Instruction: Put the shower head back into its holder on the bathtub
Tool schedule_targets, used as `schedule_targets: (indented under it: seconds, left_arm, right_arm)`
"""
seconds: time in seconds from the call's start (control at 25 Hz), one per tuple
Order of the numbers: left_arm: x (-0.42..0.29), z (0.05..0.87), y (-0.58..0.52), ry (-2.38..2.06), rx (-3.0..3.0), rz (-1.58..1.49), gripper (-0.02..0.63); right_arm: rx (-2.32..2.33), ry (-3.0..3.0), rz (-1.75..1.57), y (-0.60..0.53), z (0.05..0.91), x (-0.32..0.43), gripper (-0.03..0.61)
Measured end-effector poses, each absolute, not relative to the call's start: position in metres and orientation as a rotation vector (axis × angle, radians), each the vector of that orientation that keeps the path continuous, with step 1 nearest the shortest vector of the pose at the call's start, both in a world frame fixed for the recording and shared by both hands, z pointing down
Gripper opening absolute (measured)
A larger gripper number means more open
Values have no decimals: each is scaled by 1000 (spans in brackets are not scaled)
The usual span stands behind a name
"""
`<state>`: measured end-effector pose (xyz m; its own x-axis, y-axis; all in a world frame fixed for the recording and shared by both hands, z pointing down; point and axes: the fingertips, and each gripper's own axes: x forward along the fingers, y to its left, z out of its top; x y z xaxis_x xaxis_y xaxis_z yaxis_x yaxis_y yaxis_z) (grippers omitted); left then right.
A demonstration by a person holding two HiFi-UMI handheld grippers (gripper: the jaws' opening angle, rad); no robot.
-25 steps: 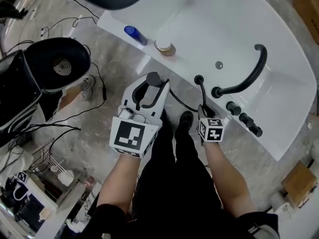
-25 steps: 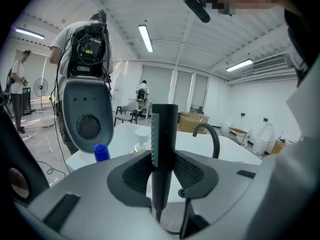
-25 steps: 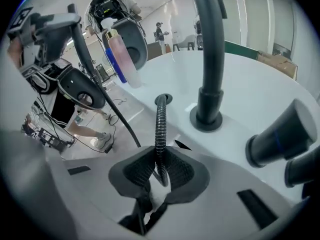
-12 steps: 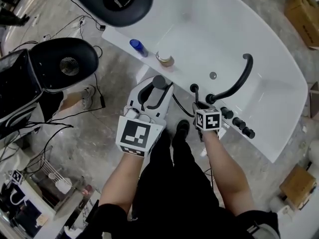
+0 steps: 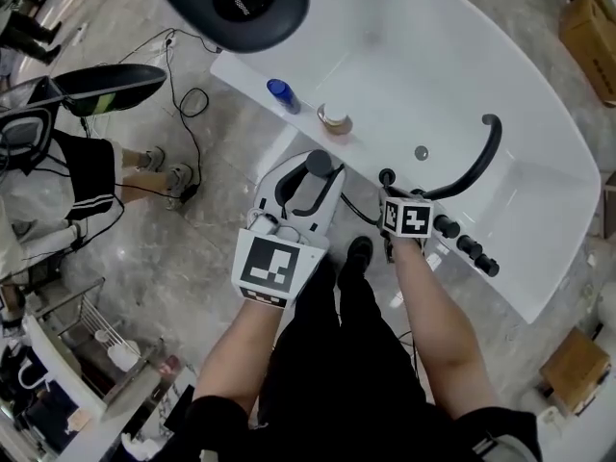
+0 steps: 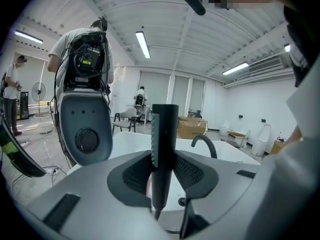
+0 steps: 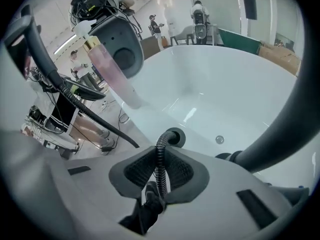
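- Since the earlier frame, the right gripper has moved up to the rim of the tub, next to the holder. The left gripper has risen slightly.
- The right fingers have just been closing and now pinch the hose, which runs from them into the holder.
- The left fingers stand partly apart, clamped on the shower head. It is held upright just outside the tub rim, away from the holder.
- A black spout arcs over the tub beyond the right gripper.
- A blue bottle and a jar stand on the rim.
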<state>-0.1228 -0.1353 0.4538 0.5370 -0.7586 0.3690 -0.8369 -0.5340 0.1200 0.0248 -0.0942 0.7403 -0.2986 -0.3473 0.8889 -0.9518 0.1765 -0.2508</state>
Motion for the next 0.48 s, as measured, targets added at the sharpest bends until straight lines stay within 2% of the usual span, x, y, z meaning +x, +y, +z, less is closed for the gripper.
schedule_targets:
  seconds: [0.32, 0.48]
  left_arm:
    - [-130, 443, -149, -1360, 2508, 354, 143]
    - [-128, 451, -152, -1358, 2504, 364, 143]
  right_arm:
    - [1311, -1806, 1092, -105, 729, 23, 95]
    - [1304, -1839, 1138, -78, 734, 24, 146]
